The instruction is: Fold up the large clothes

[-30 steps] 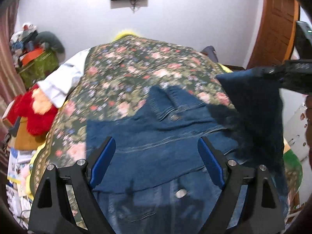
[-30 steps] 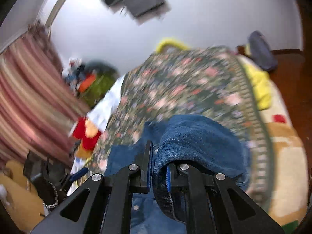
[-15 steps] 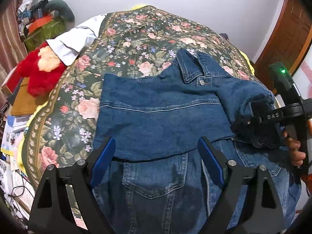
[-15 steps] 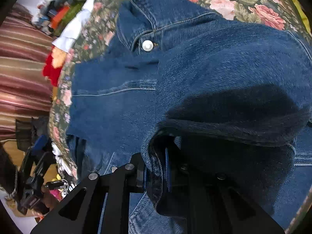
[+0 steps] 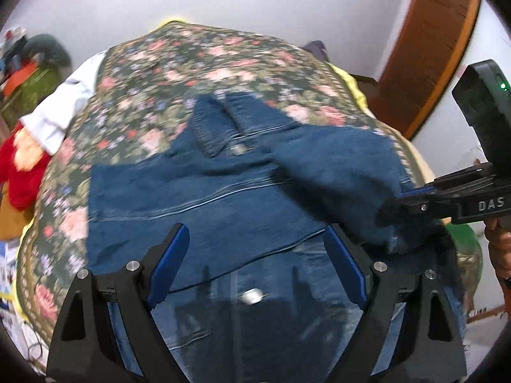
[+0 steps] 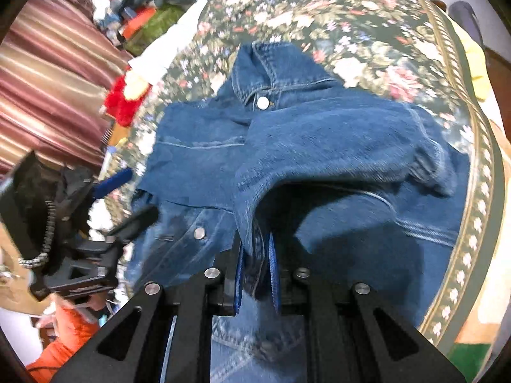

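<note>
A sleeve (image 6: 335, 146) of the denim jacket (image 5: 204, 210) on the bed (image 5: 223, 60) is pinched in the right tongs (image 6: 255, 271) for folding inward, the left tongs (image 5: 255, 268) are held spread above, and laying it flat across the chest is judged due next

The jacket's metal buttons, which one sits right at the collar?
The upper button, just under the collar of the denim jacket. The lower button sits down the front, near the right gripper.

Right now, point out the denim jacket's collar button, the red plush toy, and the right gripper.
collar button (image 6: 263, 103), right wrist view, its face.
red plush toy (image 6: 123, 103), right wrist view, its body.
right gripper (image 6: 257, 279), right wrist view, between fingertips.
</note>
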Available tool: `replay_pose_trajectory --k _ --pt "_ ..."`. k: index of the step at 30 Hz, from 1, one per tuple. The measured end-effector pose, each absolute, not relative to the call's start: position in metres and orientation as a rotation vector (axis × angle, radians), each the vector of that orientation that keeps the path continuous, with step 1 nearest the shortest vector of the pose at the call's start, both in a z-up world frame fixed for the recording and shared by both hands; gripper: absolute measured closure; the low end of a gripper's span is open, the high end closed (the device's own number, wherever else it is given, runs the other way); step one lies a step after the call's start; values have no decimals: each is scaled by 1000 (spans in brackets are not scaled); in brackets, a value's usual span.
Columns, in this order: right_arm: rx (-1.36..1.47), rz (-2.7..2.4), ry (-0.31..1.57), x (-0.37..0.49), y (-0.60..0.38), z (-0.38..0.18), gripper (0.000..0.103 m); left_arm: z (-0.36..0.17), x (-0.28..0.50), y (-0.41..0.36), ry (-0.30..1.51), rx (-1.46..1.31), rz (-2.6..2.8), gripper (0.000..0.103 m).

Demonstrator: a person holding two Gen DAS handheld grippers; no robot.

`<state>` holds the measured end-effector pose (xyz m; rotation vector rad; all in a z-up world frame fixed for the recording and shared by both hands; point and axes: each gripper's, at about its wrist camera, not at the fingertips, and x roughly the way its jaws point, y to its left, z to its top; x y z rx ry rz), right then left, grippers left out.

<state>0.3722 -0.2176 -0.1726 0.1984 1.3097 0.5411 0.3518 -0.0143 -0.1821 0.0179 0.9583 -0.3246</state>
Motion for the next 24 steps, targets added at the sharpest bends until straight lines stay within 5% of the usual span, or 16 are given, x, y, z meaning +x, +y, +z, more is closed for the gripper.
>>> replay_pose_trajectory --k 12,20,24 --pt "25 277 1133 360 -293 -149 93 -178 380 -90 960 146 -408 16" --pt "55 170 1246 378 -334 -213 93 -220 421 -155 988 403 -370 16" --pt "31 201 1228 375 -337 -233 79 -228 425 -147 954 447 -284 28"
